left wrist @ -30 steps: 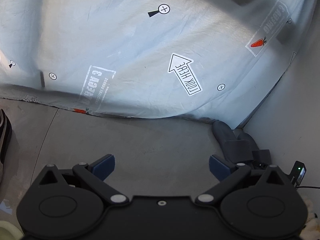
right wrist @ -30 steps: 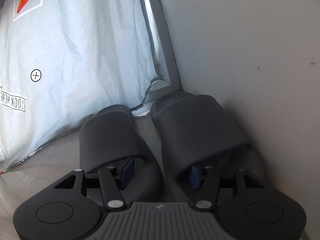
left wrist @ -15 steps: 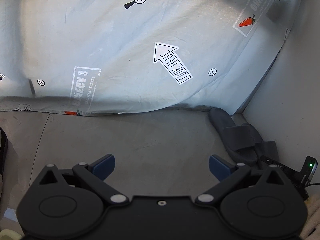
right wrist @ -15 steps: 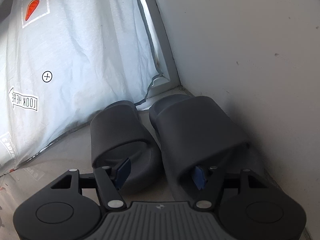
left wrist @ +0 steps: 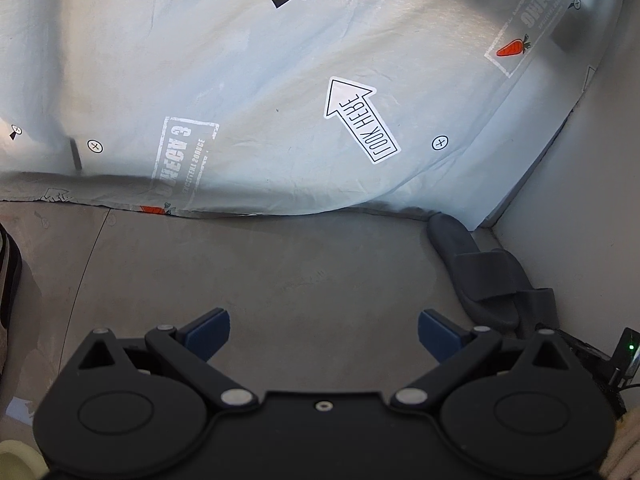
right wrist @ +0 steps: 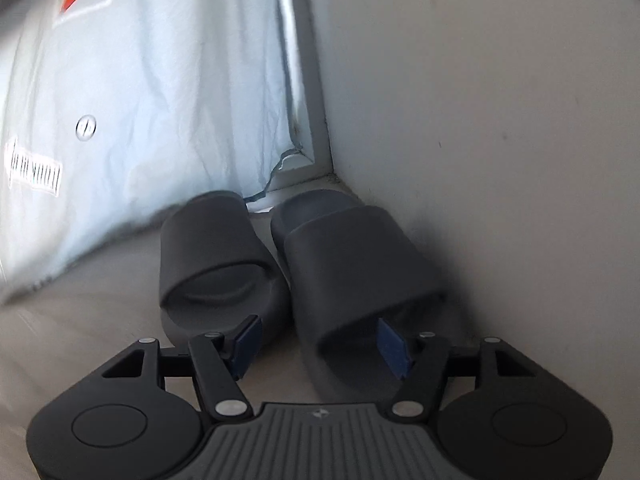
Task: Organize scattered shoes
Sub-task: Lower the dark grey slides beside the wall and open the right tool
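Two dark grey slides stand side by side in the corner, toes toward the wall: the left slide [right wrist: 216, 264] and the right slide [right wrist: 356, 280]. My right gripper [right wrist: 320, 342] hangs just behind their heels, open. Its left pad is over the left slide's heel and its right pad sits at the mouth of the right slide; neither presses. In the left wrist view the same pair [left wrist: 480, 276] lies at the right by the wall. My left gripper [left wrist: 324, 332] is open over bare grey floor, holding nothing. The edge of another shoe [left wrist: 8, 276] shows at the far left.
A pale blue printed sheet [left wrist: 280, 100] hangs down to the floor behind the slides. A white wall [right wrist: 480, 120] closes off the right side. A small device with a green light [left wrist: 628, 348] and its cable lie by the wall.
The right gripper has drawn back from the slides, its jaws a little wider, and the pair now sits farther ahead. The left gripper has barely shifted and stays open.
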A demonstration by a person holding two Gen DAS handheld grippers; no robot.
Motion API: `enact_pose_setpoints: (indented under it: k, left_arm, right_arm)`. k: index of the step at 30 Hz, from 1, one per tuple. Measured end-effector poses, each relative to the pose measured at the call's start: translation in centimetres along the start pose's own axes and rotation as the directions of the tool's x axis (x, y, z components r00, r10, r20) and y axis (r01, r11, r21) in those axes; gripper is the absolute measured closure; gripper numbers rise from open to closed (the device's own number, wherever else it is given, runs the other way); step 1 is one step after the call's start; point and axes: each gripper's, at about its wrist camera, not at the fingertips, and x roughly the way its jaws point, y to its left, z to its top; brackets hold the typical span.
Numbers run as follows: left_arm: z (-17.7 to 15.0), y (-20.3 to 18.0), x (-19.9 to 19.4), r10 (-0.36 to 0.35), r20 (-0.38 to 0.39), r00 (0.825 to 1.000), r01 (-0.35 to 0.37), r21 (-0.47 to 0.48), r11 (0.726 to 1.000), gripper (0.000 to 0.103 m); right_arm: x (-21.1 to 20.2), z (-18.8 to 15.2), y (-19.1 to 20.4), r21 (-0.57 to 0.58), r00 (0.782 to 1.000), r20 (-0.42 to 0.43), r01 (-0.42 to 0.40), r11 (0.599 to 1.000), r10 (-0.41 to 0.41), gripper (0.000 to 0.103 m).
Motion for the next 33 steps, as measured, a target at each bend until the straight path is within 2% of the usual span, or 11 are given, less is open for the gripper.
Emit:
enact_pose_setpoints:
  k: [1, 3, 6, 7, 10, 11, 17, 23, 29, 30, 33]
  left_arm:
    - [0.0, 0.0, 0.0, 0.000, 0.001, 1.000, 0.000, -0.002, 1.000, 0.001]
    - [0.0, 0.0, -0.2, -0.003, 0.003, 1.000, 0.003, -0.003, 1.000, 0.001]
    - [-0.4, 0.4, -0.5, -0.001, 0.004, 1.000, 0.001, -0.008, 1.000, 0.001]
    - [-0.5, 0.5, -0.6, 0.001, 0.003, 1.000, -0.001, -0.011, 1.000, 0.001]
    - [-1.0, 1.3, -0.5, 0.010, -0.018, 1.000, -0.011, -0.037, 0.999, 0.001]
    - [-1.2, 1.5, -0.5, 0.012, -0.026, 1.000, -0.013, -0.048, 0.999, 0.001]
    - [-1.8, 1.6, 0.0, 0.004, -0.052, 0.999, -0.006, -0.053, 0.999, 0.001]
    - [-1.9, 0.9, 0.1, -0.016, -0.054, 0.998, 0.014, -0.039, 0.999, 0.001]
    - [-2.2, 1.4, -0.4, -0.002, -0.046, 0.999, 0.000, -0.050, 0.999, 0.001]
    - [-2.2, 1.6, -0.4, 0.002, -0.046, 0.999, -0.004, -0.053, 0.999, 0.001]
    - [-2.3, 1.9, 0.0, -0.004, -0.059, 0.998, 0.001, -0.061, 0.998, 0.001]
  right_arm:
    - [-0.2, 0.0, -0.7, 0.084, 0.998, 0.005, -0.059, 0.995, 0.059, 0.038]
    - [-0.6, -0.2, -1.3, 0.145, 0.998, 0.018, -0.061, 0.988, 0.059, 0.038]
    - [-1.3, -1.1, -0.9, 0.083, 0.997, 0.046, 0.056, 0.995, -0.060, 0.038]
    - [-1.6, -1.5, -1.2, 0.096, 0.997, 0.051, 0.059, 0.994, -0.065, 0.044]
    - [-2.2, -2.8, -2.2, 0.162, 0.996, 0.041, 0.077, 0.984, -0.084, 0.095]
    - [-2.4, -3.2, -2.4, 0.163, 0.994, 0.028, 0.101, 0.981, -0.107, 0.095]
    - [-2.1, -4.0, -3.5, 0.173, 0.989, -0.007, 0.146, 0.974, -0.147, 0.095]
    - [1.2, -1.6, -3.3, 0.197, 0.996, 0.000, 0.092, 0.976, -0.094, 0.092]
    - [3.4, 0.7, -0.7, 0.151, 0.990, 0.009, 0.141, 0.978, -0.144, 0.090]
    - [3.0, 0.9, 0.3, 0.139, 0.985, 0.027, 0.163, 0.977, -0.168, 0.088]
    - [1.7, 1.1, 4.0, 0.057, 0.977, 0.124, 0.167, 0.984, -0.173, 0.046]
